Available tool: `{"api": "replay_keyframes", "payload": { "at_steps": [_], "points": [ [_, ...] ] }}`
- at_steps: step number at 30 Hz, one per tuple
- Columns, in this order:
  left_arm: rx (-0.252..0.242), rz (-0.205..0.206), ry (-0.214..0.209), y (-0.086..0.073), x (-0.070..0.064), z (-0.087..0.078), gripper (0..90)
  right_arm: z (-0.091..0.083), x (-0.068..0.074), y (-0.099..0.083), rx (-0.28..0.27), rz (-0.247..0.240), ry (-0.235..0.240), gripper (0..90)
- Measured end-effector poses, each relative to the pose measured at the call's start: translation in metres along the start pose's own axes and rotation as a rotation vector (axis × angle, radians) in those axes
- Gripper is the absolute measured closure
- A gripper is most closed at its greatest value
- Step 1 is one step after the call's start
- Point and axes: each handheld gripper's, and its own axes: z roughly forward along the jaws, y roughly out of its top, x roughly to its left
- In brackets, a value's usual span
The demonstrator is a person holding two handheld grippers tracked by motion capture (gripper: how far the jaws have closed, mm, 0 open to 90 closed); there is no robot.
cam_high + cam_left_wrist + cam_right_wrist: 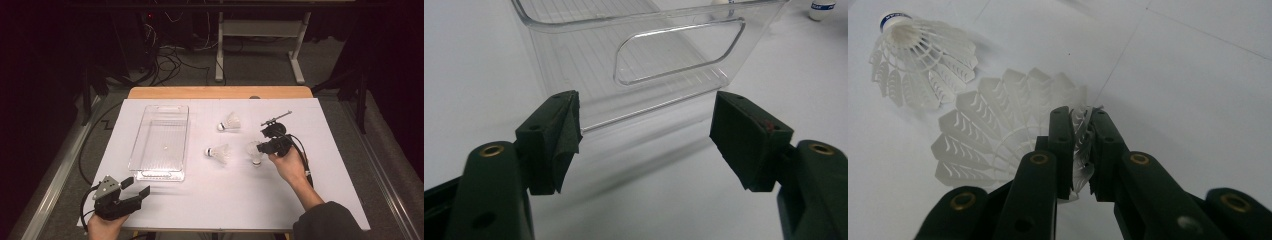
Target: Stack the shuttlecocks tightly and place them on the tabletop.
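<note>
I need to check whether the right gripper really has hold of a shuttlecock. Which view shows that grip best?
The right gripper view: the right gripper has its jaws pinched on the feather skirt of the shuttlecock. The high view shows that gripper against the shuttlecock, but too small to confirm contact.

A wooden table (220,92) is seen from above, most of its top covered by a white sheet (225,200); a strip of bare wood is left along the far edge. Grey carpet (260,70) is laid around it. Beyond the far edge, a white metal desk frame (260,30) is set on the floor, and black cables (170,57) are tangled near the far left corner. The surroundings are kept dark; light is concentrated on the table.
</note>
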Motion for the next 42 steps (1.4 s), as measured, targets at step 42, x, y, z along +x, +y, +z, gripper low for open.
{"api": "replay_keyframes", "payload": {
  "at_steps": [42],
  "points": [
    [0.0,-0.01,0.007,0.0,0.0,0.001,29.5,-0.002,-0.039,-0.053,-0.033,0.078,0.037,60.3]
  ]
}}
